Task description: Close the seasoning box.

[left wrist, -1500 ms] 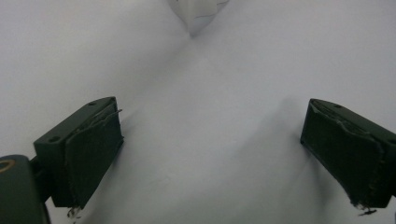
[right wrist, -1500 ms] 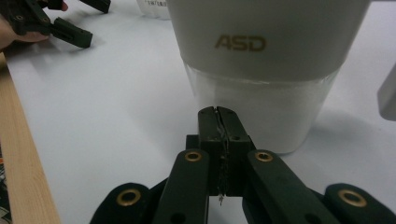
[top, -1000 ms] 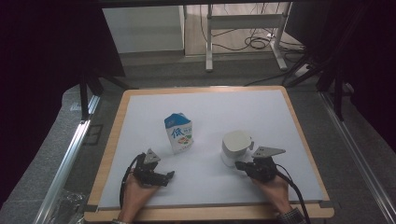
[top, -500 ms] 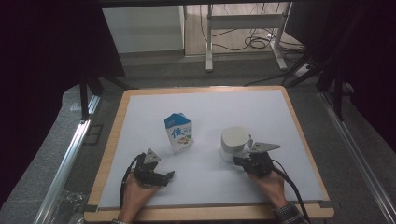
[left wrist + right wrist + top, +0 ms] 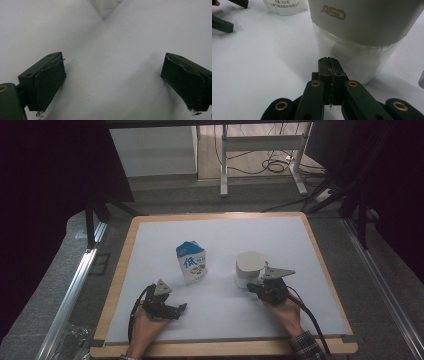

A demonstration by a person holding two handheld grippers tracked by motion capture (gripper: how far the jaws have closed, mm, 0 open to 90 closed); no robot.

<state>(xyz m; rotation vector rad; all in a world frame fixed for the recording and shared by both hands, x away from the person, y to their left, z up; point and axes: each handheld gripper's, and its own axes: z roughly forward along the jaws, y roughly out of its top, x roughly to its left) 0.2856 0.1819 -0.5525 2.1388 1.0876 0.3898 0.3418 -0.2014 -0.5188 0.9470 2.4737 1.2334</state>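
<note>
A blue and white milk carton (image 5: pixel 191 262) stands upright near the middle of the white table top (image 5: pixel 220 240). To its right stands a white lidded container (image 5: pixel 249 268) with a clear lower body and "ASD" on its lid (image 5: pixel 362 22). My right gripper (image 5: pixel 252 288) sits just in front of the container, jaws shut with nothing between them (image 5: pixel 329 62); whether the tips touch it is unclear. My left gripper (image 5: pixel 180 309) lies low at the front left, open, its pads (image 5: pixel 47 82) wide apart over bare table. The carton's bottom corner (image 5: pixel 105 7) shows ahead of it.
The table has a wooden rim (image 5: pixel 118 275). Metal rails (image 5: pixel 70 285) run along both sides. A desk frame with cables (image 5: pixel 260 160) stands on the floor behind. The left gripper's jaw (image 5: pixel 222 23) and the carton's base (image 5: pixel 285 6) appear at the right gripper view's top left.
My right gripper has moved left and forward, closing in on the front of the white container. The left gripper has stayed put.
</note>
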